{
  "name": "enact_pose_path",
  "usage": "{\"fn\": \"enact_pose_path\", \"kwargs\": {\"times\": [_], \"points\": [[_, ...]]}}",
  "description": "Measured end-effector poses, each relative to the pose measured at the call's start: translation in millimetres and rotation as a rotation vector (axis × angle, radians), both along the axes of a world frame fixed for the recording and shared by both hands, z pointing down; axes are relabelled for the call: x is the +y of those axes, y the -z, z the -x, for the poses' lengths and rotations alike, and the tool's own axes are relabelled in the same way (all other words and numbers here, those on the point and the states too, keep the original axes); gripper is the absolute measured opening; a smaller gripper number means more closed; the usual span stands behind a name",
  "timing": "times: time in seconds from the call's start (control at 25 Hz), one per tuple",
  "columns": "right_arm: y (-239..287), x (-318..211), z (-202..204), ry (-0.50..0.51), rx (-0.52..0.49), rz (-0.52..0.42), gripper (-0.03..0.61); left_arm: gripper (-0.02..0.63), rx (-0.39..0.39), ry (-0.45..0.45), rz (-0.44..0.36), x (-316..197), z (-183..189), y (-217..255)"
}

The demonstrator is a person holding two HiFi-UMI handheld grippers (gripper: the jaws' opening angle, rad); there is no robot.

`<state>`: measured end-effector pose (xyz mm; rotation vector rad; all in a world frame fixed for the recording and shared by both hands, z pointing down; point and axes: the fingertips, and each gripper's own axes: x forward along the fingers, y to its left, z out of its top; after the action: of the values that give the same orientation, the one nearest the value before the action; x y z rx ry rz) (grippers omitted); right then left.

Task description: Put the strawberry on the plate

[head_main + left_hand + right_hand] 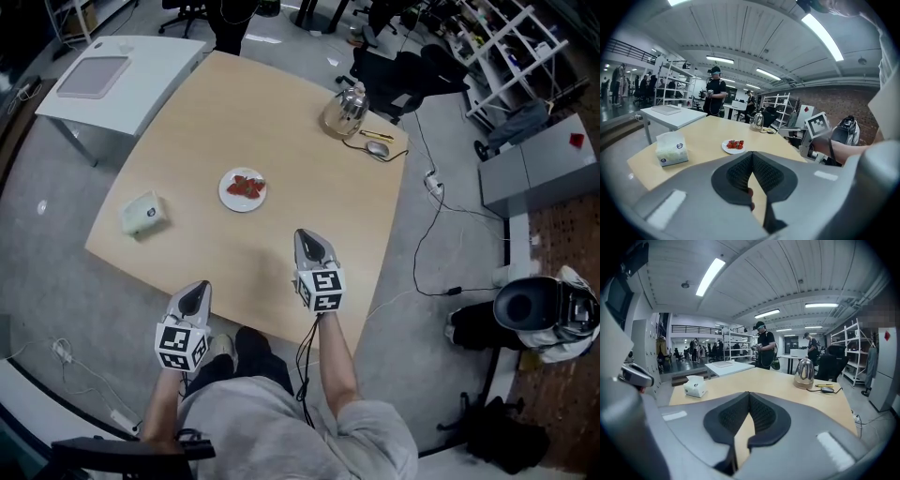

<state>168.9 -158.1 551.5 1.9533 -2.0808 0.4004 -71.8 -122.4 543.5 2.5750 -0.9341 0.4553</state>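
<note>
Lying on plate [229,199], strawberries [247,186] well beyond both jaws.

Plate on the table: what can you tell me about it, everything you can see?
The plate is small, round and white, with a smooth surface that could be ceramic or plastic. It lies flat near the middle of the light wooden table. A few red strawberries sit bunched at its centre, leaving the rim bare. Nothing else touches it: the tissue box lies off to its left and the kettle stands at the far corner.
</note>
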Motion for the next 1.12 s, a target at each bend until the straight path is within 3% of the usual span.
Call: {"fn": "enact_pose_path", "kwargs": {"times": [1.12], "points": [[62,131,12,-0.172,-0.023,-0.111,0.007,0.020,0.056,-0.102,-0.147,53,10,61]]}}
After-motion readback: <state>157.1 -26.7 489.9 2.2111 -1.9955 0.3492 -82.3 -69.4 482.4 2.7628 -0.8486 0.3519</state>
